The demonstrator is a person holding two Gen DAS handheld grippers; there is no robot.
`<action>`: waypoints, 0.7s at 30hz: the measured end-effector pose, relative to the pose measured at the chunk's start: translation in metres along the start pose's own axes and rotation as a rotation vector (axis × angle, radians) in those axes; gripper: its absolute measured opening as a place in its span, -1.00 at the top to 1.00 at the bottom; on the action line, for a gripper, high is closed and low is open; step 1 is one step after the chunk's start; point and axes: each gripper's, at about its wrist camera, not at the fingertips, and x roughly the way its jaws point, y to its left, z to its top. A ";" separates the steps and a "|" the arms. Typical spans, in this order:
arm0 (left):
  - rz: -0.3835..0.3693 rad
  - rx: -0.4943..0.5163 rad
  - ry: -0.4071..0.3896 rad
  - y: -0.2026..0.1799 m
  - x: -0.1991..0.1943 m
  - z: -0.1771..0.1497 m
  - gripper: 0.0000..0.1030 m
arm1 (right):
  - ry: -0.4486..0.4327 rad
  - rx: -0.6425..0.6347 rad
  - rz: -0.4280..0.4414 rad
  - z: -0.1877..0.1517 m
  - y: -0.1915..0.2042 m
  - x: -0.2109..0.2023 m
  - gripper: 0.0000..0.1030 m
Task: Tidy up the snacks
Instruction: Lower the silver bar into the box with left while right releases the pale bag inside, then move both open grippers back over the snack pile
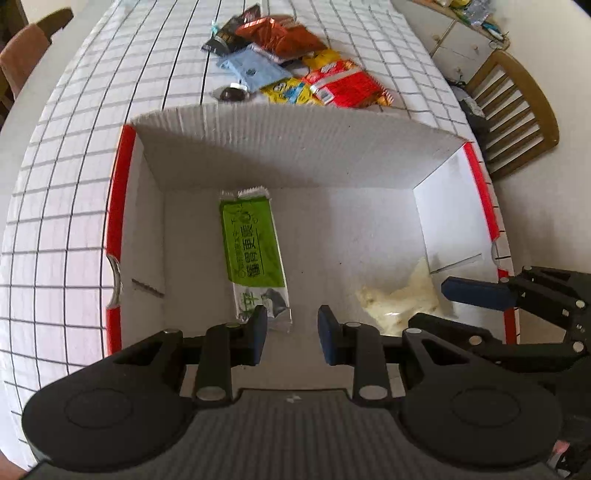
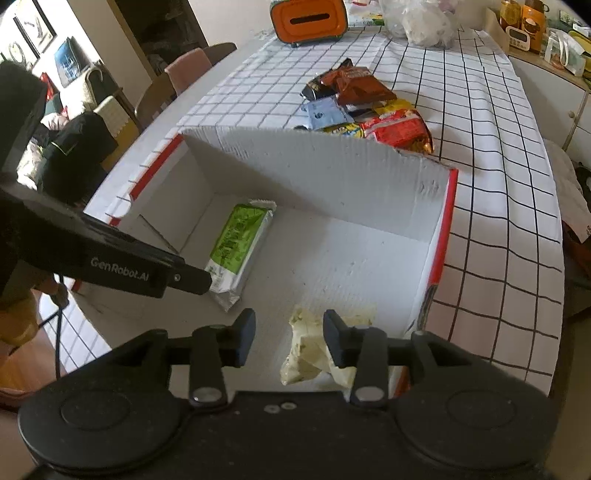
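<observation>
A white cardboard box (image 1: 295, 155) (image 2: 314, 177) with red rims sits open on the checked tablecloth. A green snack packet (image 1: 255, 243) (image 2: 236, 243) lies flat on its floor. My left gripper (image 1: 291, 332) hangs open over the packet's near end, its gap bare. A pale crumpled packet (image 1: 399, 299) (image 2: 306, 347) lies in the box's near right corner. My right gripper (image 2: 290, 338) (image 1: 454, 306) stands open just above it; the packet rests on the floor, not pinched. A pile of snack packets (image 1: 295, 62) (image 2: 365, 107) lies on the table beyond the box's far wall.
An orange container (image 2: 308, 20) and a clear plastic bag (image 2: 421, 22) stand at the table's far end. A wooden chair (image 1: 517, 107) and a white cabinet (image 1: 454, 40) are on the right. More chairs (image 2: 184, 70) line the left side.
</observation>
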 end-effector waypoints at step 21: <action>-0.008 0.071 -0.257 -0.002 -0.061 0.045 -0.57 | -0.206 0.031 -0.034 0.061 -0.018 -0.055 -0.53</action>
